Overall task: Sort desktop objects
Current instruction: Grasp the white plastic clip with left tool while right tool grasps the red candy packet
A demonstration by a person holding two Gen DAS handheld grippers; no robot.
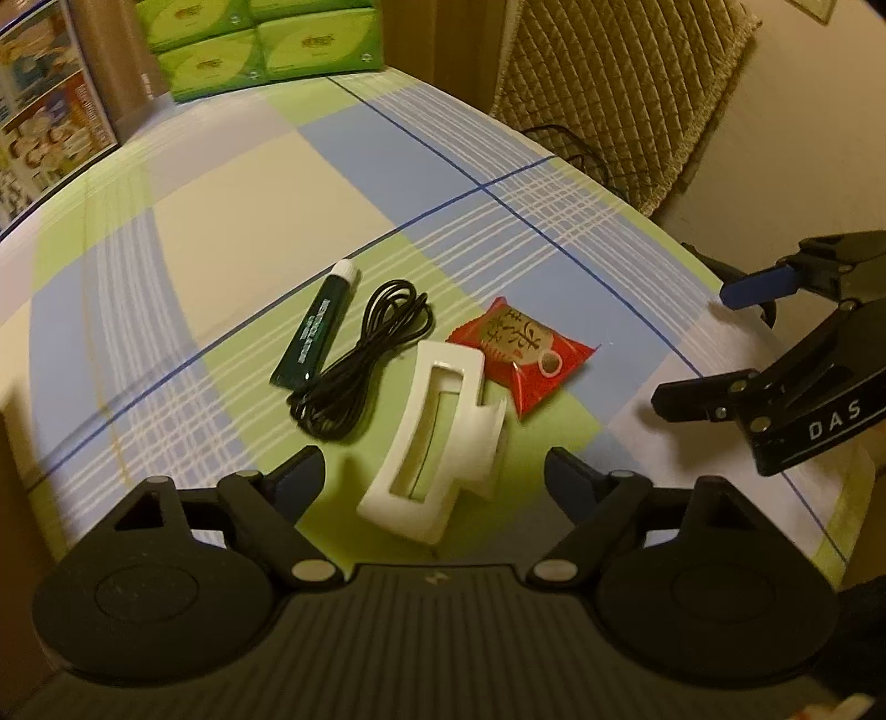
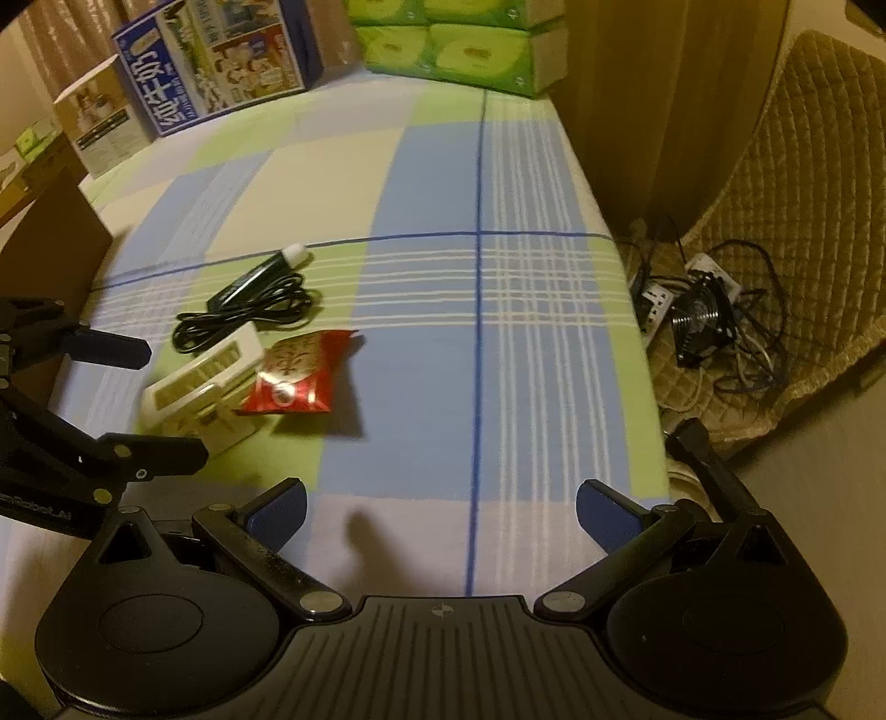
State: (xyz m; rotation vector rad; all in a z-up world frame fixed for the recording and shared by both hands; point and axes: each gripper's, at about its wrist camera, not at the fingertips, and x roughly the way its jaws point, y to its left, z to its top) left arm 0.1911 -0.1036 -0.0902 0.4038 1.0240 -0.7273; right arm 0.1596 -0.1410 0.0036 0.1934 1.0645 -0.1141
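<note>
A white hair claw clip (image 1: 437,437) lies on the checked tablecloth between the open fingers of my left gripper (image 1: 434,476), which does not touch it. Beyond it lie a red snack packet (image 1: 523,357), a coiled black cable (image 1: 360,363) and a dark green tube with a white cap (image 1: 318,327). My right gripper (image 2: 440,512) is open and empty over bare cloth; it shows at the right of the left wrist view (image 1: 720,343). In the right wrist view the clip (image 2: 205,382), packet (image 2: 299,374), cable (image 2: 243,315) and tube (image 2: 260,274) lie to the left, near the left gripper (image 2: 160,399).
Green tissue packs (image 1: 266,50) stand at the table's far end, with printed boxes (image 2: 216,61) beside them. The table's right edge (image 2: 626,288) drops to a floor with a power strip, a small fan (image 2: 700,321) and tangled cords. A quilted chair cover (image 1: 620,83) hangs behind.
</note>
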